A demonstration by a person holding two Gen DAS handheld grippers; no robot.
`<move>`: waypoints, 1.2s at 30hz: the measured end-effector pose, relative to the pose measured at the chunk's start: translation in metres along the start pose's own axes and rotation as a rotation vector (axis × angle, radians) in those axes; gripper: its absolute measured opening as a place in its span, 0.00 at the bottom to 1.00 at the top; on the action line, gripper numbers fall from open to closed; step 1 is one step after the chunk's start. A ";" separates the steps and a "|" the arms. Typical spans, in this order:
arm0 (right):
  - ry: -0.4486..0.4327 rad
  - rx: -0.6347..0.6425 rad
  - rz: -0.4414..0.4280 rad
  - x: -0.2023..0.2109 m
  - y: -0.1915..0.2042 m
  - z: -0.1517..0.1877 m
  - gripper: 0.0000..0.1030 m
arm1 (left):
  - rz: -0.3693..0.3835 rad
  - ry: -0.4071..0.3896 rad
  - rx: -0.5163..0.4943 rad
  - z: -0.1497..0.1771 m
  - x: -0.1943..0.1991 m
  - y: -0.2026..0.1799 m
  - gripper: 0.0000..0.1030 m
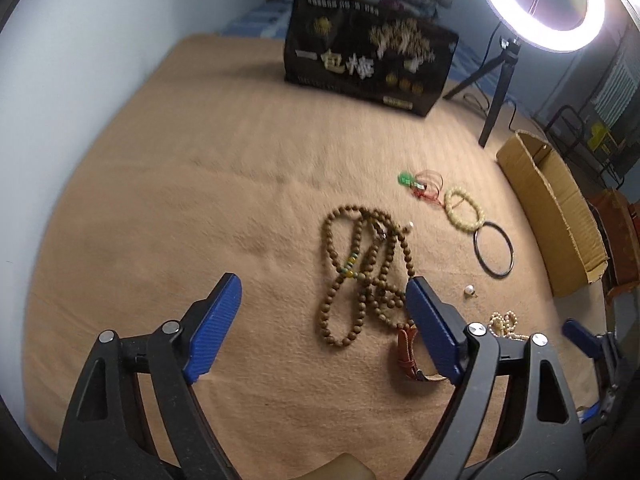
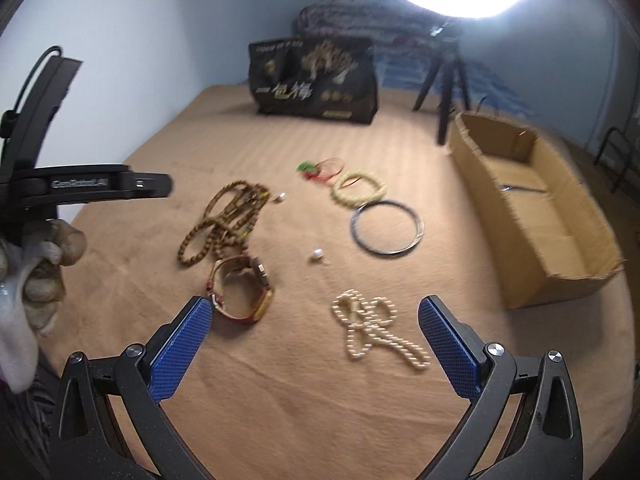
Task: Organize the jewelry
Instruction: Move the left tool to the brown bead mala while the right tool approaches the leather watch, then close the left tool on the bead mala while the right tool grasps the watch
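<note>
Jewelry lies scattered on a tan blanket [image 1: 200,200]. A long brown bead necklace [image 1: 360,268] sits just ahead of my left gripper [image 1: 324,296], which is open and holds nothing. A red-strapped watch [image 2: 244,284] lies near it. A white pearl necklace [image 2: 372,324] lies between the fingers of my right gripper [image 2: 316,318], which is open and above it. Farther off are a cream bead bracelet [image 2: 360,190], a dark bangle [image 2: 386,228], a green and red charm [image 2: 316,168] and two loose pearls [image 2: 317,255]. An open cardboard box [image 2: 532,216] stands at the right.
A black printed bag [image 1: 368,64] stands at the back of the blanket. A ring light on a tripod [image 1: 540,0] is behind the box. A pale wall [image 1: 60,80] runs along the left. A gloved hand [image 2: 40,272] holds the left gripper's handle.
</note>
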State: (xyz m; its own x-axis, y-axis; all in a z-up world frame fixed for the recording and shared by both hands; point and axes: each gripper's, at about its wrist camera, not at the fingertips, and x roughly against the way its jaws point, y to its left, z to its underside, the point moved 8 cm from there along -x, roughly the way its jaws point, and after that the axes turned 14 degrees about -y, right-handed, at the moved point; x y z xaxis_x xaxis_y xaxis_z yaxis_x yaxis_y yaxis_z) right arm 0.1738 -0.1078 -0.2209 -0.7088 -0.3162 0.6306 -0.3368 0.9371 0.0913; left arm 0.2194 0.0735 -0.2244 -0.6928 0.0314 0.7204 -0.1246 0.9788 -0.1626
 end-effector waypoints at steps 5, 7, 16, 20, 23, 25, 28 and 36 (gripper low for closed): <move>0.059 -0.062 -0.045 -0.023 0.003 0.008 0.92 | 0.005 0.050 0.009 0.007 -0.024 -0.003 0.84; 0.081 -0.098 -0.063 -0.032 0.003 0.012 0.84 | 0.009 0.069 0.024 0.008 -0.034 -0.003 0.84; 0.136 -0.133 -0.122 -0.050 0.013 0.018 0.67 | 0.049 0.114 0.070 0.008 -0.059 -0.012 0.84; 0.150 -0.132 -0.133 -0.055 0.018 0.019 0.61 | 0.042 0.136 0.056 0.012 -0.069 -0.017 0.84; 0.155 -0.128 -0.136 -0.059 0.022 0.021 0.59 | 0.035 0.142 0.043 0.013 -0.074 -0.021 0.84; 0.156 -0.126 -0.137 -0.060 0.023 0.020 0.55 | 0.033 0.147 0.039 0.013 -0.077 -0.022 0.84; 0.160 -0.125 -0.135 -0.062 0.023 0.020 0.49 | 0.021 0.159 0.033 0.014 -0.085 -0.025 0.84; 0.170 -0.120 -0.127 -0.067 0.023 0.019 0.40 | -0.014 0.151 0.004 0.014 -0.091 -0.027 0.72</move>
State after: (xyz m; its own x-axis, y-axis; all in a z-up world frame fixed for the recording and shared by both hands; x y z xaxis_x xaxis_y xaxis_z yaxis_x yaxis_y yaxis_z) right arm 0.2022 -0.0677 -0.2756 -0.5475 -0.4128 0.7279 -0.3335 0.9054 0.2627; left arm 0.2764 0.0417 -0.2952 -0.5763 0.0480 0.8158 -0.1370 0.9785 -0.1544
